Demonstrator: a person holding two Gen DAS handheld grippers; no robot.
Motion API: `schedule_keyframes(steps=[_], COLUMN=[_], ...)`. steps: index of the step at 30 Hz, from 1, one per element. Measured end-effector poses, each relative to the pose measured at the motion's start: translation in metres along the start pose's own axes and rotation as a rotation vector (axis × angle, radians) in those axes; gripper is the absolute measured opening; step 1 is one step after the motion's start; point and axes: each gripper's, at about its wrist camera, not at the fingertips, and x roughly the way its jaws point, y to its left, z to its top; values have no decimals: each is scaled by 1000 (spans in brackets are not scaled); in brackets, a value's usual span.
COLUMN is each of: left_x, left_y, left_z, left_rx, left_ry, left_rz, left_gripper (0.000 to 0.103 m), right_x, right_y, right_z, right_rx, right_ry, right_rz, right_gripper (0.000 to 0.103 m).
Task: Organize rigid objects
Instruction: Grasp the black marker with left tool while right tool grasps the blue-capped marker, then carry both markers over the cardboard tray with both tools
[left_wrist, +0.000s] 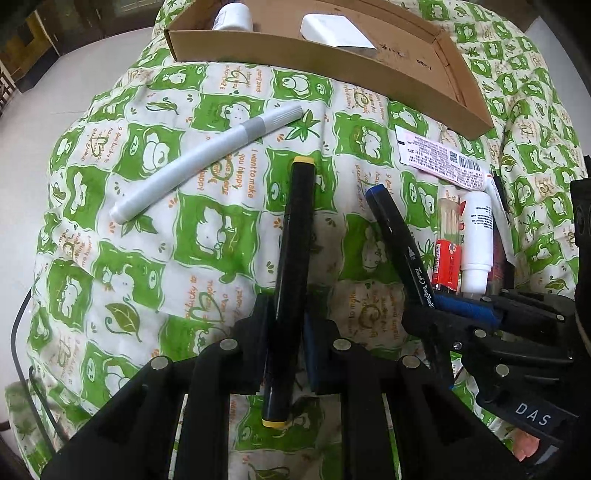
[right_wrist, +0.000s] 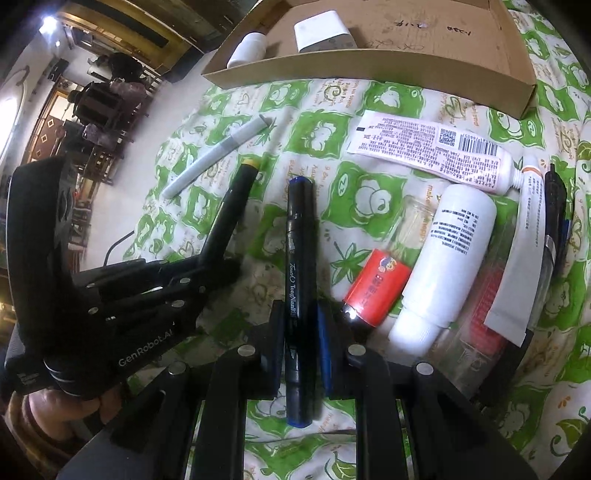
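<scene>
On a green-and-white patterned cloth (left_wrist: 207, 236), seen from both wrist cameras, loose items lay in front of a shallow cardboard tray (left_wrist: 295, 51). Farthest left, a grey marker (left_wrist: 207, 158) lay diagonally on the cloth, apart from everything else. Just right of it, the left gripper (left_wrist: 286, 325) was clamped on a black marker with yellow ends (left_wrist: 291, 266), its two fingers pressed against the barrel near the lower half, the marker pointing away from the camera. Next to that, the right gripper (right_wrist: 301, 325) was clamped on a black marker with blue ends (right_wrist: 301, 280), white lettering showing along its barrel; in the left wrist view this marker (left_wrist: 399, 240) leaned toward the yellow-ended one without touching it.

Further right, a group of items lay close together: a clear toothpick holder with a red label (right_wrist: 384, 273), a white bottle (right_wrist: 447, 258) beside it, a printed white tube (right_wrist: 436, 151) lying crosswise beyond them, a second narrow white tube (right_wrist: 524, 254), and a dark pen (right_wrist: 554, 214) at the far edge. A clear case with something red inside (right_wrist: 476, 321) lay partly under the bottle and narrow tube.

Beyond all of this, the cardboard tray held a small white bottle (right_wrist: 247, 50) in its left corner and a white rectangular block (right_wrist: 323, 31) near the middle; its right part showed bare cardboard with handwriting.
</scene>
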Motion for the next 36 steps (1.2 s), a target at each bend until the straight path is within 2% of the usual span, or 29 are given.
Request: schedule_keyframes(steps=[17,24,36], left_x=[-1,-3,-11], left_y=[0,-3,0], left_z=[3,1,0], left_rx=[-10,6,-17], left_ry=[1,-35,-84], left_rz=[-8,9,-48], left_gripper=[14,14,12], right_x=[8,11,1], right_y=[-1,7,10], right_z=[0,1,-3], right_rx=[7,-34,-39], right_ry=[10,1,-35], right_rz=[-13,-50,-34], right_gripper=[15,15,15])
